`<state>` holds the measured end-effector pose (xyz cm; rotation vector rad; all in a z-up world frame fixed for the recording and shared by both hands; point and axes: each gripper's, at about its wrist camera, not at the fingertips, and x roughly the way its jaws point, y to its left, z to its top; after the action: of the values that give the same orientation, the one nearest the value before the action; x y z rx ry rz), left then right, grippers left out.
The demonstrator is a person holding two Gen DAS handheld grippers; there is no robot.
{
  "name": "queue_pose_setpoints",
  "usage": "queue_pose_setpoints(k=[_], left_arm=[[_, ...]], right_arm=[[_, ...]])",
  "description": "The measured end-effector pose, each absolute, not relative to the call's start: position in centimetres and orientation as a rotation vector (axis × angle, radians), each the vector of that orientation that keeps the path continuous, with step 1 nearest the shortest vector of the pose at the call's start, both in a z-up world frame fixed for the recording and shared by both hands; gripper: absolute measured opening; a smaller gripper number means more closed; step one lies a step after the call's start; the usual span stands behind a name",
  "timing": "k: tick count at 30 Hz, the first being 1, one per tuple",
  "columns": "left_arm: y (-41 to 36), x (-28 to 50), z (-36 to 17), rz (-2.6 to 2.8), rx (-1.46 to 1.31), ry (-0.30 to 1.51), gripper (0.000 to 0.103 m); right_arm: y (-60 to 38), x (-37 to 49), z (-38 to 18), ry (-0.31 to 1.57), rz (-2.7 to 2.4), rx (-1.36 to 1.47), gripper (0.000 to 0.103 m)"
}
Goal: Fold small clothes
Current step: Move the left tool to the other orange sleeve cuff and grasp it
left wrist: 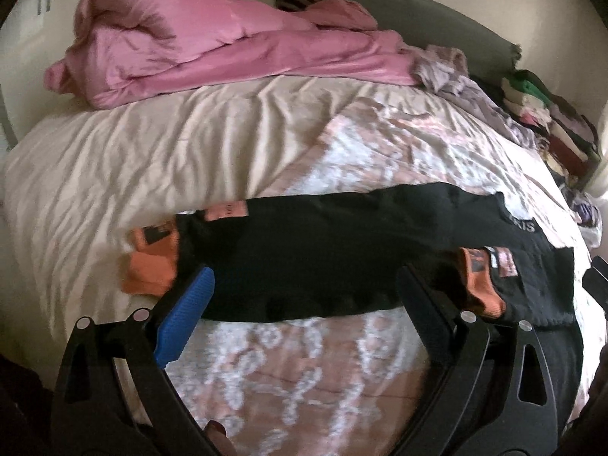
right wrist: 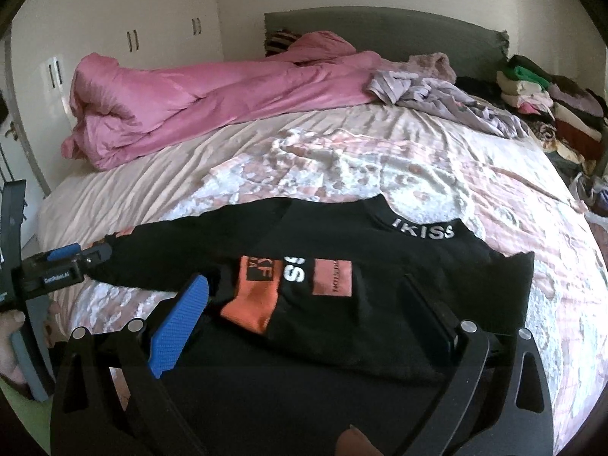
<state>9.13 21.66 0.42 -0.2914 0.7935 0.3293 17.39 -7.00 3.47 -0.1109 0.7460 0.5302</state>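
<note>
**Soft black top laid out, both claws clear of it**

Rumpled pink-and-white patterned bedspread [right wrist: 380,167] covers the bed, with a pink duvet [right wrist: 197,102] heaped toward the headboard and a stack of folded clothes [right wrist: 539,95] at the far right corner. Across the near part of the bed lies the black long-sleeved knit top with orange patches and white lettering [right wrist: 361,285], its sleeve stretched out to the left and an orange cuff folded in over the chest.

The left gripper [left wrist: 304,292] has its jaws spread wide above the sleeve, nothing pinched between them. The right gripper [right wrist: 307,304] likewise stands apart over the body of the top, pads not pressing on the cloth.

By the look of it the garment is light, limp and not slippery; it will sag and crease wherever it is lifted, and a single pinch will drag the rest along the bedspread. Best holds seem to be the firmer edges: cuff, shoulder seam, hem or ribbed collar, one claw at each end of the fold line.
</note>
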Motion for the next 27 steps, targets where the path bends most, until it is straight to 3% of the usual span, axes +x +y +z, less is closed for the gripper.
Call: queue_pose_setpoints(k=[25, 27], left_arm=[[31.8, 5.6, -4.6, 0.510, -0.621, 0.861, 0.090], [32.1, 5.6, -5.1, 0.510, -0.652, 0.860, 0.080]], right_arm=[[-0.9, 15.4, 0.3, 0.789, 0.673, -0.200, 0.098], [-0.8, 15.3, -0.1, 0.794, 0.677, -0.198, 0.098]])
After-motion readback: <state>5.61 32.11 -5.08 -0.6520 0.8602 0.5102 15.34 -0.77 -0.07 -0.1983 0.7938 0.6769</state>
